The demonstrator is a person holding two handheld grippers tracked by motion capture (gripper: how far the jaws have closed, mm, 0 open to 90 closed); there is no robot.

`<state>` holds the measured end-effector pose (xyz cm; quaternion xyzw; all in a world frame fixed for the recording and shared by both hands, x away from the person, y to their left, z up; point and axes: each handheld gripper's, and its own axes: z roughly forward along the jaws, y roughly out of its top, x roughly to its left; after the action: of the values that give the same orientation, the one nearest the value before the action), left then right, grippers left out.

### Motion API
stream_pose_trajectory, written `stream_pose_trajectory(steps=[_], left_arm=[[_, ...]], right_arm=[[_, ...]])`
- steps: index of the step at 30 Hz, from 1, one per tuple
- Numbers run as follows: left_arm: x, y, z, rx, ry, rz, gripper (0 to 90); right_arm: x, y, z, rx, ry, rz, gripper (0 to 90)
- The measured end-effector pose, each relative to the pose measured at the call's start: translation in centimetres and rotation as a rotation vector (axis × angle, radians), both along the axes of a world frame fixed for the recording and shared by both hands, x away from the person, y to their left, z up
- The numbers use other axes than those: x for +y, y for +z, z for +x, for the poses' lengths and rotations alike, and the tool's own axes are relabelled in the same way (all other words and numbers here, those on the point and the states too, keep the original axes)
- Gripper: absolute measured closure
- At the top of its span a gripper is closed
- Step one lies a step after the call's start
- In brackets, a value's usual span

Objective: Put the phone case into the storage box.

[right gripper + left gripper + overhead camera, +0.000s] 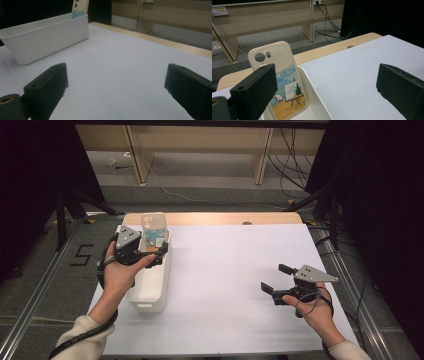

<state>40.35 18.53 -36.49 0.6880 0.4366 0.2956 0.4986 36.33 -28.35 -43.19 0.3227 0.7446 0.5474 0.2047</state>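
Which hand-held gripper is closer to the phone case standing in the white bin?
The left hand-held gripper. It hovers open over the white bin, right beside the phone case. The right hand-held gripper is far across the table, open.

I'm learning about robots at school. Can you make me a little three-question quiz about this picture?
1. True or false: the phone case stands leaning inside the white bin.
2. Which gripper is over the bin: A left gripper, B right gripper?
3. Fill in: both grippers' jaws are ____.

Key: 1 true. 2 A. 3 open.
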Motion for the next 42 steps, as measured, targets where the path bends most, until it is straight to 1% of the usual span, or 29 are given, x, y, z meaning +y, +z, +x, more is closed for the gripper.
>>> stream_pose_trajectory(steps=[7,16,22,33,42], left_arm=[[0.0,-0.2,-0.6,-0.004,-0.014,-0.003,3.0],[0.1,-0.8,-1.2,0.001,-0.019,-0.009,2.8],[0.1,-1.1,-1.7,0.003,-0.036,-0.010,2.4],[0.1,-2.1,-2.5,0.018,-0.050,-0.025,0.8],[-0.1,-2.8,-3.2,0.009,-0.068,-0.025,0.0]], right_arm=[[0.0,0.0,0.0,0.000,0.000,0.000,5.9],[0.0,0.0,0.0,-0.002,0.001,0.000,5.9],[0.0,0.0,0.0,0.000,0.000,-0.001,5.9],[0.0,0.0,0.0,0.001,0.002,-0.003,5.9],[0.0,0.0,0.0,0.001,0.002,-0.004,6.0]])
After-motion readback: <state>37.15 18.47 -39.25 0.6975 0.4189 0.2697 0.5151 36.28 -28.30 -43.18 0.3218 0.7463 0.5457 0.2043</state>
